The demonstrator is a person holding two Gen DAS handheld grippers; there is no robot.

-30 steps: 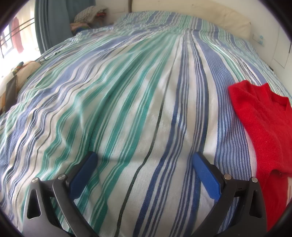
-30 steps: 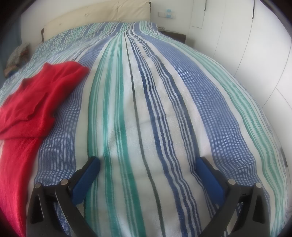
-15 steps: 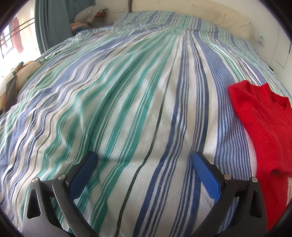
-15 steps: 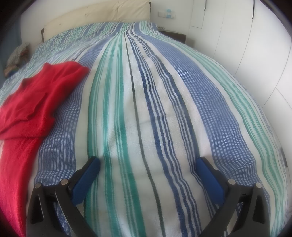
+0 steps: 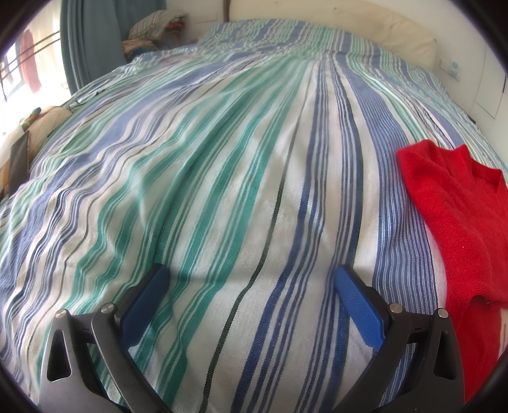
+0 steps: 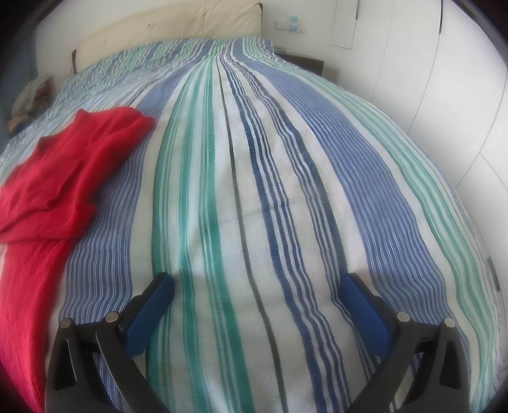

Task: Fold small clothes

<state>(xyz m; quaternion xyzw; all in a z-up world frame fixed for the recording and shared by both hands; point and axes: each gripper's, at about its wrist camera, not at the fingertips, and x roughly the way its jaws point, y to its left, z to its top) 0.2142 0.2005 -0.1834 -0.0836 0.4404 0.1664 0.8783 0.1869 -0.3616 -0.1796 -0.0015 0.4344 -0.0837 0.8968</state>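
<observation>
A red knitted top (image 5: 457, 216) lies on the striped bedspread (image 5: 222, 174) at the right edge of the left wrist view, partly folded over itself, its collar up. The same red top (image 6: 60, 187) fills the left side of the right wrist view, running down to the near bed edge. My left gripper (image 5: 250, 279) is open over bare bedspread, well left of the top, blue pads (image 5: 149, 305) wide apart. Over the striped bedspread (image 6: 285, 190), to the right of the top, my right gripper (image 6: 257, 287) is open too, holding nothing.
A cream headboard (image 6: 165, 38) stands at the far end of the bed. White cupboard doors (image 6: 444, 79) run along the right. A dark bedside table (image 6: 304, 60) sits by the headboard. Curtain (image 5: 89, 41), a cloth pile (image 5: 155, 27) and a bright window lie to the left.
</observation>
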